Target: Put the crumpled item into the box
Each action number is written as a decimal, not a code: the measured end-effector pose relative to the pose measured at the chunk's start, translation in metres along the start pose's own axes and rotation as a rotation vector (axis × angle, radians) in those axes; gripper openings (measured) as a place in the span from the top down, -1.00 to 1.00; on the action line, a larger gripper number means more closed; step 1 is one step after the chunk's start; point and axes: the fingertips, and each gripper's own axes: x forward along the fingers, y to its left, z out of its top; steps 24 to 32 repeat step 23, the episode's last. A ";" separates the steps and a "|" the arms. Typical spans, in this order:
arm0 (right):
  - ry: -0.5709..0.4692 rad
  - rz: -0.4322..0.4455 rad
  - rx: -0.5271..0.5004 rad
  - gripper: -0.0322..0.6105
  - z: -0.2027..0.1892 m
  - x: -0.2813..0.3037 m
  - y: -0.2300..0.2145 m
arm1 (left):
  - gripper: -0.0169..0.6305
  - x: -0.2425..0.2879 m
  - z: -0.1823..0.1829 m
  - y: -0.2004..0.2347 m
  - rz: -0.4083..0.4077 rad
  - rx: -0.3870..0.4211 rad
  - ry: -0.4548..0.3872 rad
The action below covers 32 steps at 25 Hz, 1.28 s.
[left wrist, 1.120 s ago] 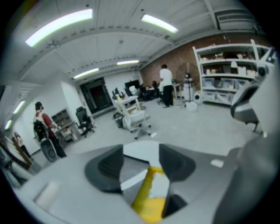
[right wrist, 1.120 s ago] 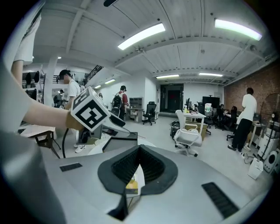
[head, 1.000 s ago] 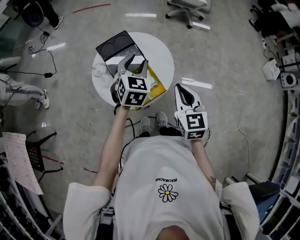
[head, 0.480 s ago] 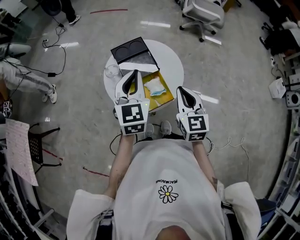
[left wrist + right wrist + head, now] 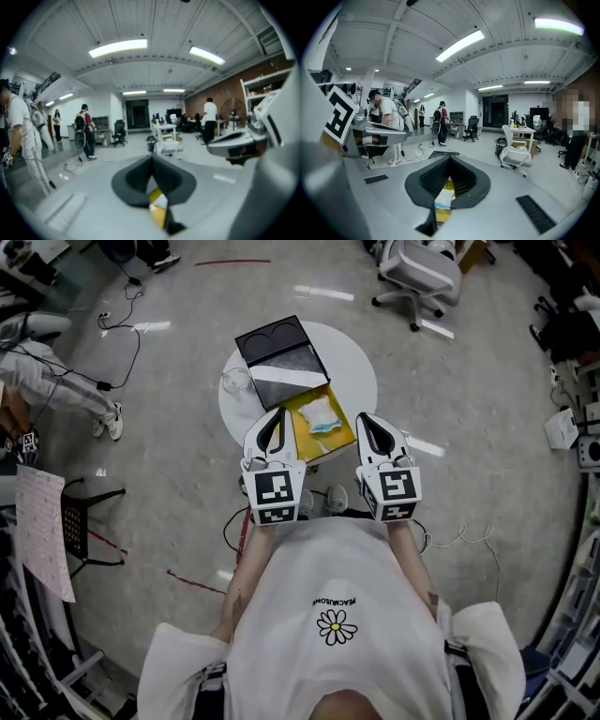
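Note:
On a round white table [image 5: 352, 367] stands an open box [image 5: 339, 433] with a yellow inside. Its black lid [image 5: 272, 341] lies open behind it. The crumpled white and blue item [image 5: 319, 413] lies inside the box and nothing touches it. My left gripper [image 5: 275, 414] is shut and empty, level with the box's near left corner. My right gripper [image 5: 367, 420] is shut and empty, just right of the box. Below the closed left gripper [image 5: 152, 160] shows a strip of the yellow box [image 5: 158, 215]. Below the closed right gripper [image 5: 450, 157] shows the item [image 5: 443, 197].
A clear glass object [image 5: 234, 382] stands at the table's left edge. An office chair [image 5: 417, 268] is beyond the table. Cables [image 5: 122, 343] trail on the floor at the left, near a person's legs [image 5: 56, 390]. Several people stand about the room.
My left gripper has drawn back from over the box toward the body and its jaws have shut. The crumpled item now lies uncovered in the box. The right gripper has barely moved.

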 end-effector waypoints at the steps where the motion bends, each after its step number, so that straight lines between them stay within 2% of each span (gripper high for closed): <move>1: -0.001 0.000 0.005 0.90 0.000 -0.001 0.000 | 0.94 0.000 -0.002 -0.001 -0.002 0.004 0.002; 13: -0.012 0.003 0.004 0.90 -0.001 -0.006 -0.001 | 0.95 -0.002 0.001 -0.004 0.006 0.005 -0.021; 20: -0.014 0.007 0.000 0.90 0.001 -0.009 0.000 | 0.95 -0.005 0.001 -0.001 0.029 0.032 -0.007; 32: -0.014 0.011 -0.002 0.90 0.000 -0.009 0.001 | 0.95 -0.006 0.000 0.000 0.034 0.027 -0.008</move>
